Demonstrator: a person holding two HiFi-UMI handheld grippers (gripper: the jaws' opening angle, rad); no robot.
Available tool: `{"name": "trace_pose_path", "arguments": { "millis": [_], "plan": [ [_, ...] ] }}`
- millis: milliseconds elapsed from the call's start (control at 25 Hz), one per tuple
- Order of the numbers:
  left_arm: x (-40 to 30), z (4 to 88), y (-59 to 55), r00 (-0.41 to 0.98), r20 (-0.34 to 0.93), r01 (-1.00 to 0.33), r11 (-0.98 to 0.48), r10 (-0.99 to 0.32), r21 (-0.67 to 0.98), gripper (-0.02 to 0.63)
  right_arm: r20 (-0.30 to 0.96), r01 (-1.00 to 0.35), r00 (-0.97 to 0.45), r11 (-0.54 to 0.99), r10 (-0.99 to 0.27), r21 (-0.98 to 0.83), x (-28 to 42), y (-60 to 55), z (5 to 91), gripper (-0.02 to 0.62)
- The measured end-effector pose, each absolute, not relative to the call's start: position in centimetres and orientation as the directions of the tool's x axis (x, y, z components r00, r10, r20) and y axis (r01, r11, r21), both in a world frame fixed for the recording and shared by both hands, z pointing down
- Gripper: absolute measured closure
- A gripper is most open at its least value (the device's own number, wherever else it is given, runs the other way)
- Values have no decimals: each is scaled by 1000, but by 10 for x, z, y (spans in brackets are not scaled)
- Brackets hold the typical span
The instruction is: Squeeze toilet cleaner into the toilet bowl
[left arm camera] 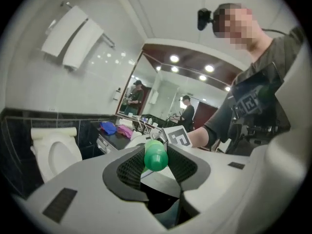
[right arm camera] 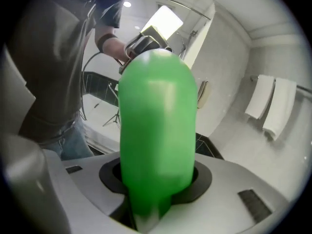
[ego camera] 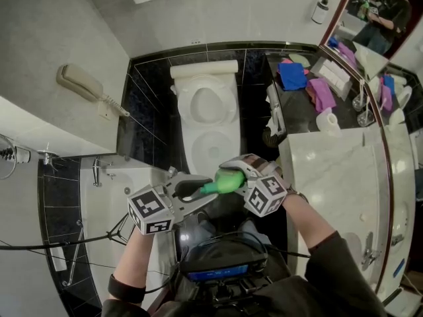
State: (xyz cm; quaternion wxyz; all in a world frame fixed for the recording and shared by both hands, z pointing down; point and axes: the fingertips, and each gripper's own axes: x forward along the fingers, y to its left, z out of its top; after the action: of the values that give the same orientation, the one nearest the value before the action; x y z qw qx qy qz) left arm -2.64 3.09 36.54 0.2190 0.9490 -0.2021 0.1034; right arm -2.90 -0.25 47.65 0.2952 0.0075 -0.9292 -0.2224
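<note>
1. Left gripper (ego camera: 197, 193): jaws partly closed, pads clamped on the cap (left arm camera: 156, 156) of the green bottle (ego camera: 228, 181).
2. Right gripper (ego camera: 234, 176): jaws about half apart, clamped round the bottle's body.
3. Toilet (ego camera: 210, 121): lid up; what is in the bowl can't be made out.
4. Bottle: bright green, smooth and rounded, held roughly level between both grippers, just before the toilet's front rim.

— What's on the dark bench (ego camera: 294, 111) at the right?
— A blue cloth (ego camera: 291, 75), a purple cloth (ego camera: 321, 94) just beside it, and a white paper roll (ego camera: 327, 121) nearer.
— And the left wall?
— A beige wall phone (ego camera: 84, 84). White towels (left arm camera: 73, 38) hang on the far wall.
</note>
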Motion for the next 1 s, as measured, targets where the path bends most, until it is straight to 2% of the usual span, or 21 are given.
{"name": "trace_pose_path", "arguments": {
  "millis": [160, 320, 480, 560, 600, 800, 880, 1000],
  "plan": [
    [-28, 370, 31, 896, 294, -443, -725, -334, 527, 454, 525, 94, -815, 840, -243, 535, -27, -12, 472, 403],
    [-30, 369, 31, 892, 292, -451, -733, -345, 509, 454, 515, 88, -816, 825, -261, 559, -29, -14, 469, 402],
    [-28, 363, 33, 898, 268, -435, -795, -350, 422, 449, 528, 97, -822, 862, -213, 498, -30, -8, 472, 402],
    [-22, 348, 37, 904, 252, -410, -867, -346, 282, 329, 542, 117, -829, 904, -140, 411, -31, 0, 475, 403],
    [-18, 339, 39, 902, 260, -398, -898, -345, 189, 310, 546, 132, -833, 927, -87, 350, -32, 5, 475, 403],
    [-17, 325, 40, 850, 319, -348, -902, -419, -257, 308, 476, 219, -854, 975, 210, -38, -38, 39, 458, 404],
    [-19, 322, 35, 836, 307, -349, -872, -455, -343, 308, 448, 263, -843, 954, 299, -142, -40, 51, 453, 405],
    [-19, 318, 33, 847, 302, -326, -876, -438, -355, 310, 423, 320, -820, 922, 385, -219, -41, 65, 451, 405]
  ]
}}
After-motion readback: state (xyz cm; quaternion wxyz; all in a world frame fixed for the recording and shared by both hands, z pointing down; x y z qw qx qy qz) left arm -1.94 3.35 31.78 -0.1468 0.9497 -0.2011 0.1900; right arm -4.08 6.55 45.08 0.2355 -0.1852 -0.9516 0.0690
